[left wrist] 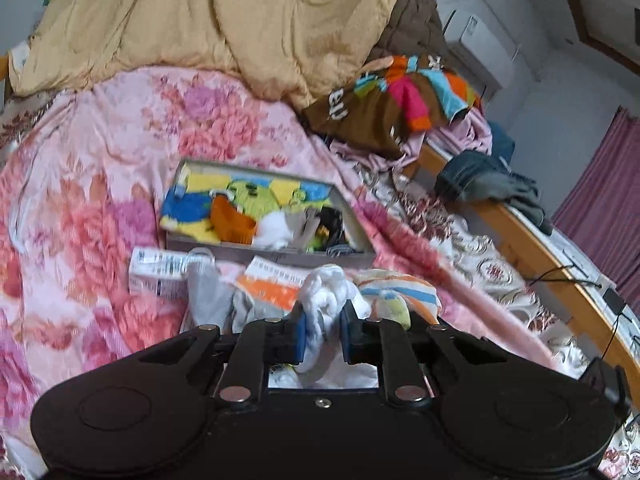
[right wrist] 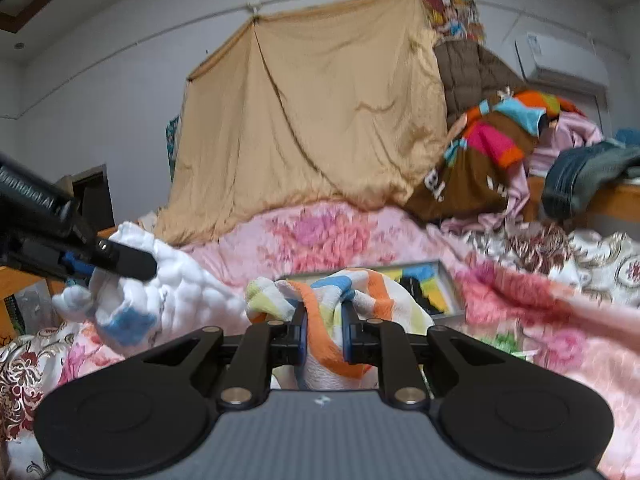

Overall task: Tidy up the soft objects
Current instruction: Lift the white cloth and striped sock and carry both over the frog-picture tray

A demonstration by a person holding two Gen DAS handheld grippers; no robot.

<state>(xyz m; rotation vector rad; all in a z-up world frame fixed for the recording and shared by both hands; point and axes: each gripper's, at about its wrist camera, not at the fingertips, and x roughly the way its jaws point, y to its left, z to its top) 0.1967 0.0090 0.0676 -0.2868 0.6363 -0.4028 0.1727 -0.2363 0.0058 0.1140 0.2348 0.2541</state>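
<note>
Left gripper clamps white sock; right gripper clamps striped sock. Box lies at 12 o'clock, left nearer.

Two black two-finger grippers with blue pads, both raised above the pink floral quilt: left gripper clamped on a fluffy white sock, right gripper beside it, pinching a striped pastel sock.

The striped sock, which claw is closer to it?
Right. The right claw is clamped on the striped sock; the left claw holds the white sock beside it.
</note>
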